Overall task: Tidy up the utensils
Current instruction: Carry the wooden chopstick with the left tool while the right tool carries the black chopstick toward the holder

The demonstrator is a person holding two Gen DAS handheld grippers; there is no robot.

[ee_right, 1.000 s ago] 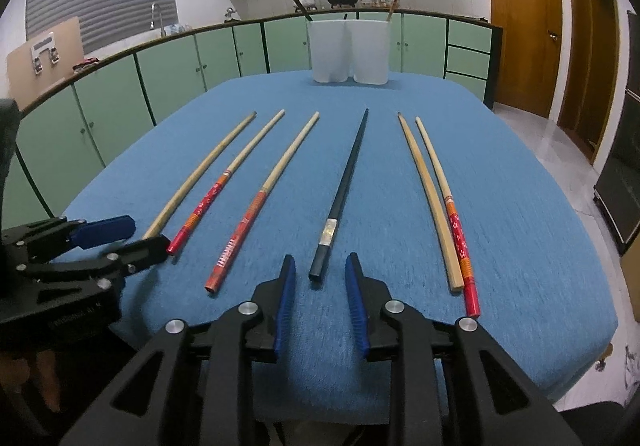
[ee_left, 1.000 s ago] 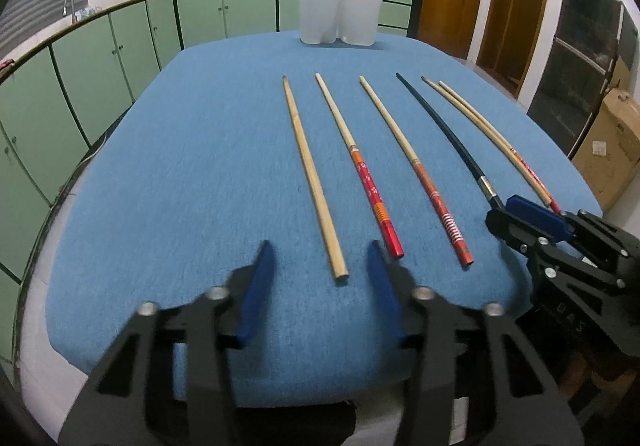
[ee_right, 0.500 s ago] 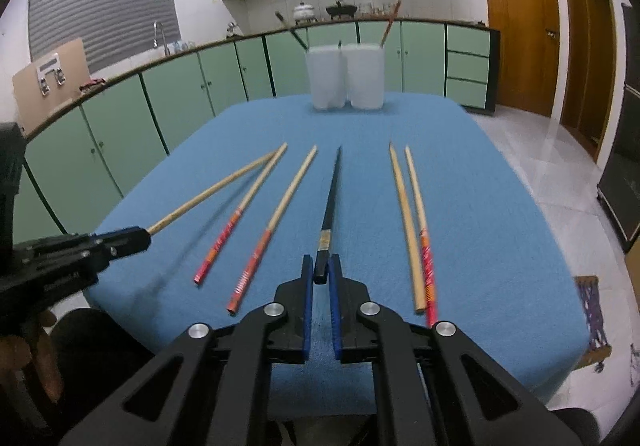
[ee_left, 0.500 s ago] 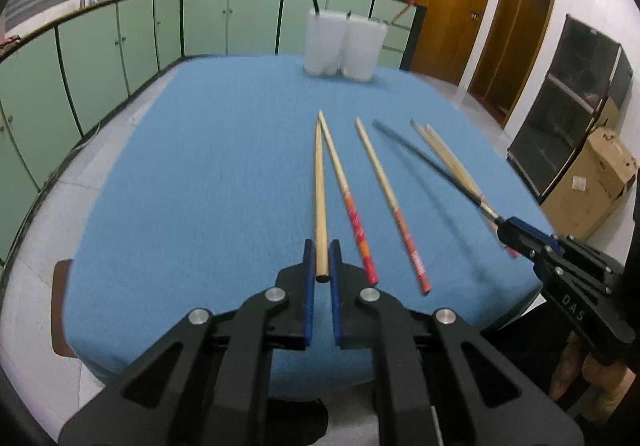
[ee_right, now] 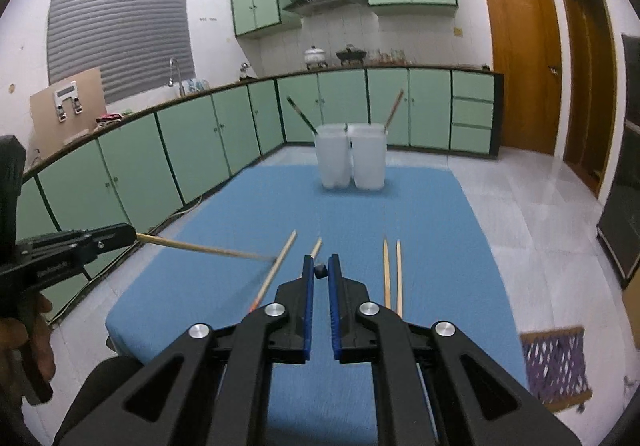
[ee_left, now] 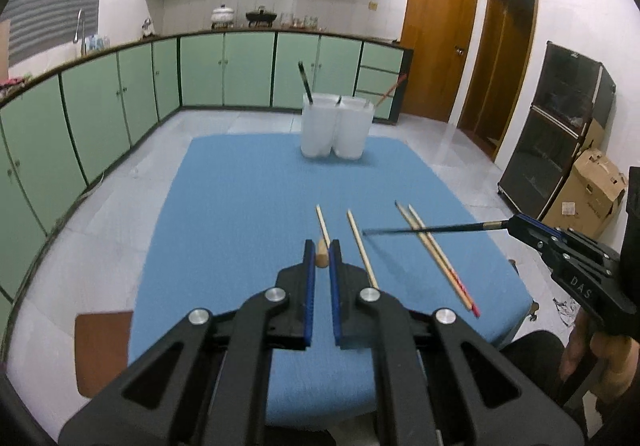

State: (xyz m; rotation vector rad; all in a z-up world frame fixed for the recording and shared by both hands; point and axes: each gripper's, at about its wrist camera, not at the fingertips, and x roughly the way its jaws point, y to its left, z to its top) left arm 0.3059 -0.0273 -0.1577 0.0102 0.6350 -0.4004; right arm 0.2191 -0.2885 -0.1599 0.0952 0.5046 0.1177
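Clamping a plain bamboo chopstick, the left gripper is held aloft; a black chopstick is pinched by the right gripper.

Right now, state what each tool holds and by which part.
Left tool: plain wooden chopstick, gripped at its thick end. Right tool: black chopstick, gripped at its butt end.

both tools were raised up off the tabletop. left tool had its blue fingers pinched nearly together on the butt of a plain wooden chopstick. right tool was doing the same, clamped on the end of a black chopstick, held level and pointing across toward the left.
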